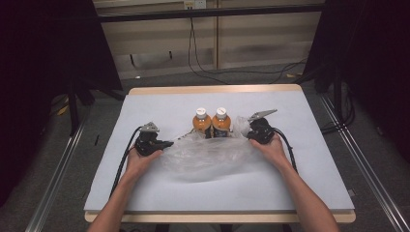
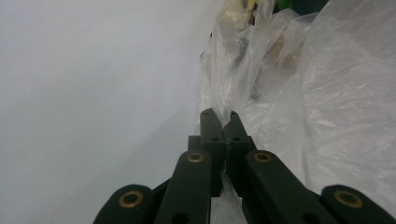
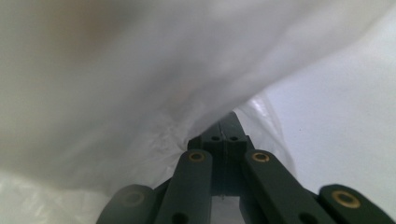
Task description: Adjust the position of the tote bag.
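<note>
High view: I hold my left gripper [image 1: 164, 144] and right gripper [image 1: 249, 134] at opposite ends of a clear plastic bag [image 1: 208, 155] lying crosswise on the table [image 1: 300, 179], two orange bottles [image 1: 211, 123] standing just behind it, nearer my right gripper. Left gripper view: my jaws are closed, pinching the bag's film [image 2: 327, 107]. Right gripper view: jaws likewise closed on film [image 3: 140, 93].

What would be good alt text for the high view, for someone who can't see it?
A person's two hands each hold a black gripper clamped on opposite edges of a clear plastic bag on a grey table: left gripper at the left, right gripper at the right. Two orange bottles with white caps stand upright side by side at the bag's far edge.
</note>
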Motion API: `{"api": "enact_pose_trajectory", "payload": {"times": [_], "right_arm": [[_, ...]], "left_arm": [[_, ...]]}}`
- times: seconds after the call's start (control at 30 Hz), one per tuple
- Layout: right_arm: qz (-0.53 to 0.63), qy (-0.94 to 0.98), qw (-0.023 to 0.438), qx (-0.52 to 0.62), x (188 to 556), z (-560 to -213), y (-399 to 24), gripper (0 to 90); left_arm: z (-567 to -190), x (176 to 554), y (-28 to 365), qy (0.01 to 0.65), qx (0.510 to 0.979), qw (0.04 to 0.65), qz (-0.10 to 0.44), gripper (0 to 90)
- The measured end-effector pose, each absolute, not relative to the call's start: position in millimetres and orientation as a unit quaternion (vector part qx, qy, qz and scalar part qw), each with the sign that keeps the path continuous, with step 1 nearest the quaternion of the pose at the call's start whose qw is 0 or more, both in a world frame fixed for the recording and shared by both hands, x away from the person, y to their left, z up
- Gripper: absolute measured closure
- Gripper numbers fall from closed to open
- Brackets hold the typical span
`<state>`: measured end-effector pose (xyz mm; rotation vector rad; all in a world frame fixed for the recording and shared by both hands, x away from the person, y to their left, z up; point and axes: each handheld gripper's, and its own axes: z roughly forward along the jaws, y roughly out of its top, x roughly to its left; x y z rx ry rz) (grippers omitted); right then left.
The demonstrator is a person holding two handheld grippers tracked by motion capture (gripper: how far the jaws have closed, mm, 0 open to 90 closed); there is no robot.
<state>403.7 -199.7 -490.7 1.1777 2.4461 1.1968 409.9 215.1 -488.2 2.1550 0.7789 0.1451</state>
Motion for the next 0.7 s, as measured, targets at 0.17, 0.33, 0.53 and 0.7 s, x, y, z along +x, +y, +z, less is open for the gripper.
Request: {"api": "enact_pose_trajectory", "payload": {"times": [0.17,0.33,0.53,0.7], "right_arm": [[0.407,0.819,0.085,0.395,402,-491,-199,88.7],[0.431,0.804,0.083,0.401,398,-485,-208,68.8],[0.458,0.780,0.101,0.415,392,-469,-225,52.4],[0.481,0.758,0.122,0.422,381,-453,-244,40.7]], "left_arm": [[-490,412,218,0.319,0.849,0.420,0.043,90.0],[-486,410,226,0.329,0.829,0.451,0.030,82.0],[-477,408,238,0.345,0.809,0.473,0.046,67.8],[-464,403,250,0.352,0.791,0.498,0.059,52.9]]}}
